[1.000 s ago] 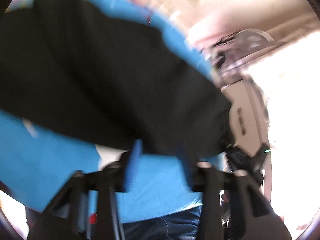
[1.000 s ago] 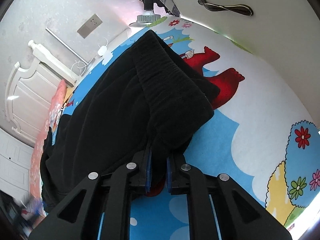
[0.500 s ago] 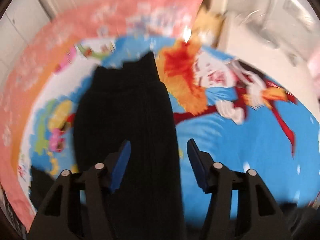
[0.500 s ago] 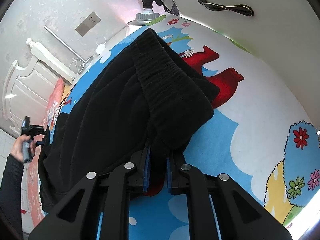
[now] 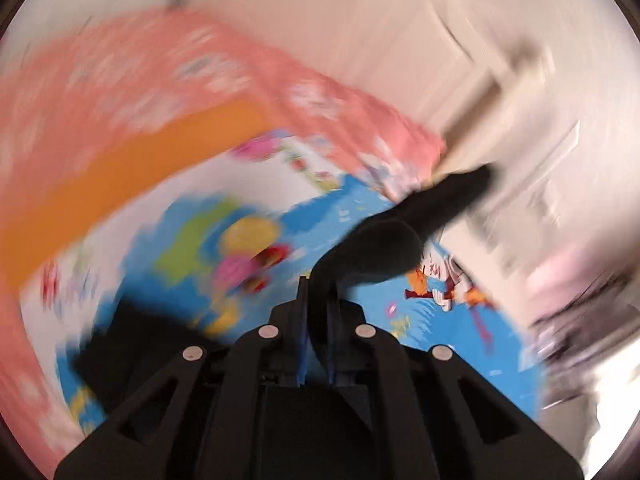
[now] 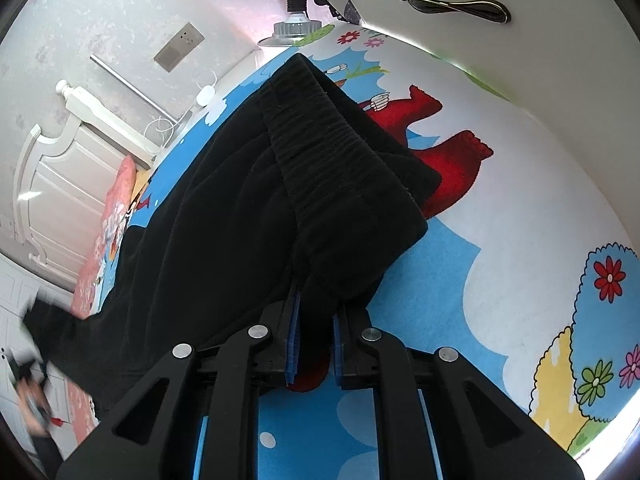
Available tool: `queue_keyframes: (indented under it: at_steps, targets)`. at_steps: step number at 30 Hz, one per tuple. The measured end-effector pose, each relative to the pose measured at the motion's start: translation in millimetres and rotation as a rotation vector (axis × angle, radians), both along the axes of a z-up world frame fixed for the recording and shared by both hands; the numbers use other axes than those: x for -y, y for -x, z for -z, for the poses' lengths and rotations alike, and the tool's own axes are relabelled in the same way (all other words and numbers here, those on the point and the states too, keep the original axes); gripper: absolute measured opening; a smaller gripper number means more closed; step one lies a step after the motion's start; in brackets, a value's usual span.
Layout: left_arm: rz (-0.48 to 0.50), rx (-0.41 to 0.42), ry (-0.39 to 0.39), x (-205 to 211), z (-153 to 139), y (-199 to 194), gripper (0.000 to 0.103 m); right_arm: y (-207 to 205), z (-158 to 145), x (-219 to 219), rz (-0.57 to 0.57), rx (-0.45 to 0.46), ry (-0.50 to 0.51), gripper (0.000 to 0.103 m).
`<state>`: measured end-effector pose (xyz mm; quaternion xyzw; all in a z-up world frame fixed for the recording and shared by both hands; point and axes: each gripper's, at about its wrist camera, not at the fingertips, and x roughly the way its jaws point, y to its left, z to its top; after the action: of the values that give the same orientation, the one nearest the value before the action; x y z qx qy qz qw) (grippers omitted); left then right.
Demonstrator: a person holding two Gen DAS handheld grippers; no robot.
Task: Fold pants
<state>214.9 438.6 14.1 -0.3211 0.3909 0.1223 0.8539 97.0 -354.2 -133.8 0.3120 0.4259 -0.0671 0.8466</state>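
Observation:
Black pants (image 6: 224, 208) lie spread on a cartoon-print bed sheet (image 6: 520, 200). Their ribbed waistband (image 6: 332, 148) is folded over at the near end. My right gripper (image 6: 316, 320) is shut on the edge of that waistband, low over the sheet. In the blurred left wrist view my left gripper (image 5: 316, 304) is shut on a strip of the black trouser leg (image 5: 380, 248), which rises from the jaws and trails off to the upper right. At the far left of the right wrist view that leg end is lifted off the bed by a blurred hand (image 6: 32, 384).
A pink quilt (image 5: 200, 72) lies along the far side of the bed. A white headboard (image 6: 60, 168) stands at the left, a fan base (image 6: 296, 32) at the bed's far end, and a white cupboard door with a dark handle (image 6: 452, 4) at the right.
My left gripper, open over the trouser leg half a second ago, has shut on it and swung with it. The right gripper has kept still on the waistband.

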Motion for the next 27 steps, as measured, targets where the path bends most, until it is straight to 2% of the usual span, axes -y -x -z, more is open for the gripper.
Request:
queue_keyframes:
  at_steps: [1,3,5,6,7,8,11,14,15,17,19,25,26,27]
  targets:
    - [-0.036,0.008,0.048,-16.1,16.4,32.4,0.007,0.2,-0.1,0.1,-0.004,0.000,-0.001,0.009]
    - [-0.086,-0.021,0.127,-38.2,74.6,96.4,0.013,0.5,0.4,1.4,-0.015,0.001,-0.007,0.009]
    - [-0.135,-0.094,0.201,-51.1,127.6,127.6,0.015,-0.4,-0.2,2.3,-0.023,-0.006,-0.005,0.008]
    - [-0.144,-0.089,0.237,-52.9,143.9,140.0,0.013,-0.5,-0.2,2.8,-0.025,-0.010,-0.007,0.009]
    - [-0.141,-0.042,0.265,-55.9,153.4,147.7,0.014,-0.7,-0.2,3.3,-0.024,-0.013,-0.012,0.009]
    - [-0.138,0.008,0.287,-57.4,155.1,156.8,0.016,-1.0,-0.1,3.6,-0.023,-0.015,-0.015,0.009]
    - [-0.141,0.083,0.362,-65.3,151.6,163.6,0.033,-2.2,-0.8,1.5,-0.022,-0.016,-0.004,0.009]
    - [-0.144,0.099,0.406,-72.4,147.6,158.5,0.038,-1.5,-0.5,1.5,-0.018,-0.013,-0.006,0.009]
    - [-0.151,0.089,0.417,-70.9,147.3,158.4,0.038,-1.5,-0.6,1.5,-0.017,-0.013,-0.005,0.009]
    - [-0.177,0.084,0.486,-83.0,155.0,155.3,0.038,-2.1,-0.8,1.0,-0.019,-0.015,0.001,0.009]
    - [-0.181,0.080,0.507,-86.1,158.2,152.7,0.038,-2.6,-0.9,1.5,-0.022,-0.018,-0.001,0.009]
    - [-0.199,0.056,0.481,-85.8,149.6,154.4,0.037,-1.7,0.4,3.3,-0.024,-0.007,-0.009,0.009]
    - [-0.201,0.037,0.450,-87.0,150.5,151.5,0.037,-1.7,0.1,2.8,-0.025,-0.007,-0.006,0.009]
    - [-0.205,0.020,0.453,-88.8,153.8,148.1,0.036,-1.7,-0.1,2.6,-0.027,-0.007,-0.003,0.009]
